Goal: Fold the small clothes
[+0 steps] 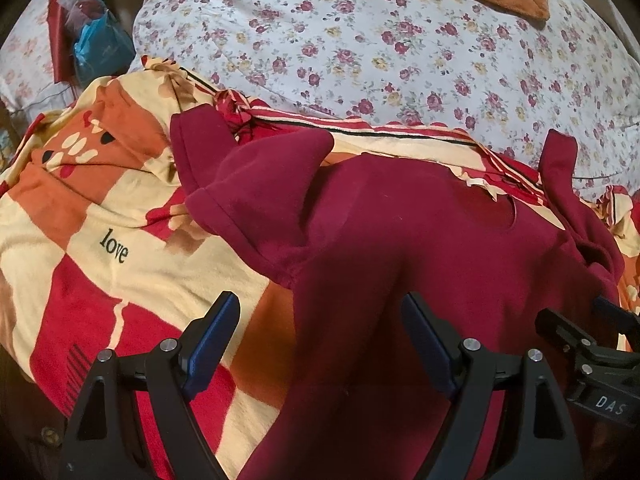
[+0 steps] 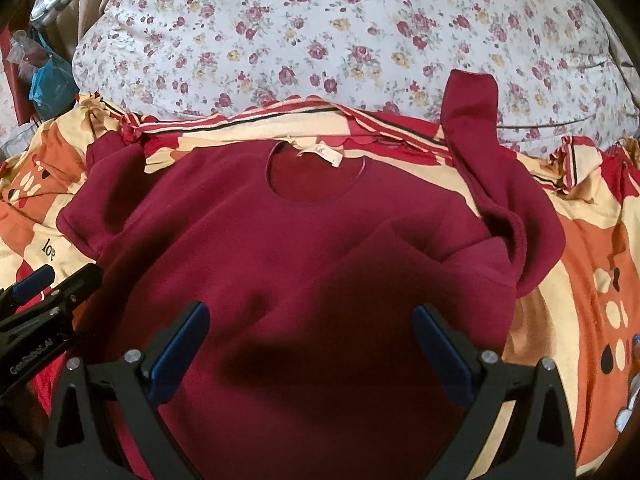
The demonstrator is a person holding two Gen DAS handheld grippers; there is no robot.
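Maroon sweatshirt laid out, both of your grippers spread and empty above its lower half.

Your left gripper (image 1: 320,340) and right gripper (image 2: 312,344) hover with jaws wide apart, grasping nothing, set side by side as if to take the hem. The maroon sweatshirt (image 2: 280,240) lies front up on the patterned blanket (image 1: 100,220) with its neck label (image 2: 320,156) showing at the far end. Its left sleeve (image 1: 248,184) is crumpled back on itself and its right sleeve (image 2: 472,120) trails up toward the floral quilt (image 2: 320,40) (neither sleeve lies flat yet), so I'd judge straightening them comes first.
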